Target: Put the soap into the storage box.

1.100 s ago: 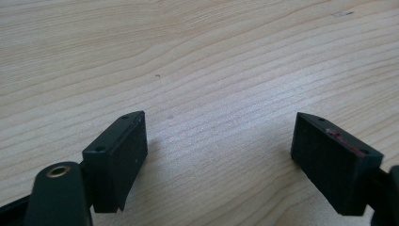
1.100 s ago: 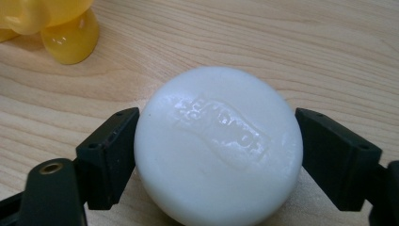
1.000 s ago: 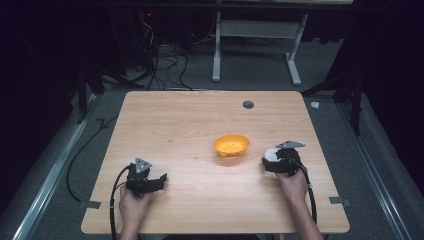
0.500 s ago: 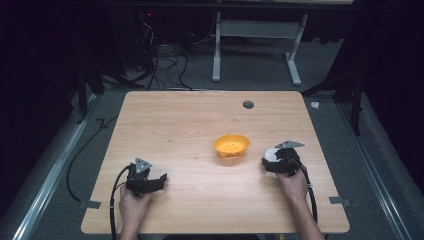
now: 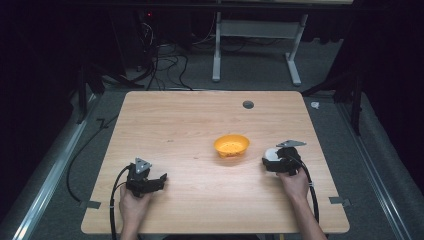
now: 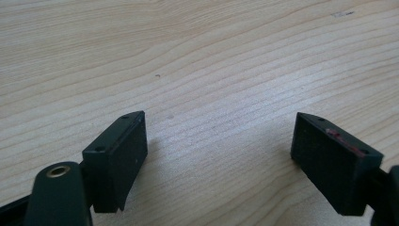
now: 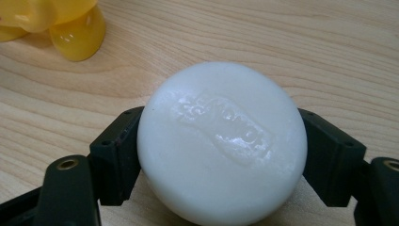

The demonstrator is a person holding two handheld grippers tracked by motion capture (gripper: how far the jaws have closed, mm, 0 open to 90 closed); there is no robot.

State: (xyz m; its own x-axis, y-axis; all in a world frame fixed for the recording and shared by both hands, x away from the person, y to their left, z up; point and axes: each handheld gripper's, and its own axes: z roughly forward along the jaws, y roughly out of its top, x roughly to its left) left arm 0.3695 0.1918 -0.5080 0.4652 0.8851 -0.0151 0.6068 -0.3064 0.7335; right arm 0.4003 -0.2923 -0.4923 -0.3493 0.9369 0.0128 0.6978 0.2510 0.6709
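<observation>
Two jaws of the right gripper (image 7: 221, 155), just closing, clamp a white soap (image 7: 221, 141); left gripper (image 6: 219, 155) gapes.

In the right gripper view the white soap bar (image 7: 221, 141) runs off the bottom edge, its raised lettering too smeared to read (only a blurred stamp shows), and the yellow bowl (image 7: 56, 21) is cut by the top-left corner. In the high view, the person's forearms leave the bottom edge.
</observation>
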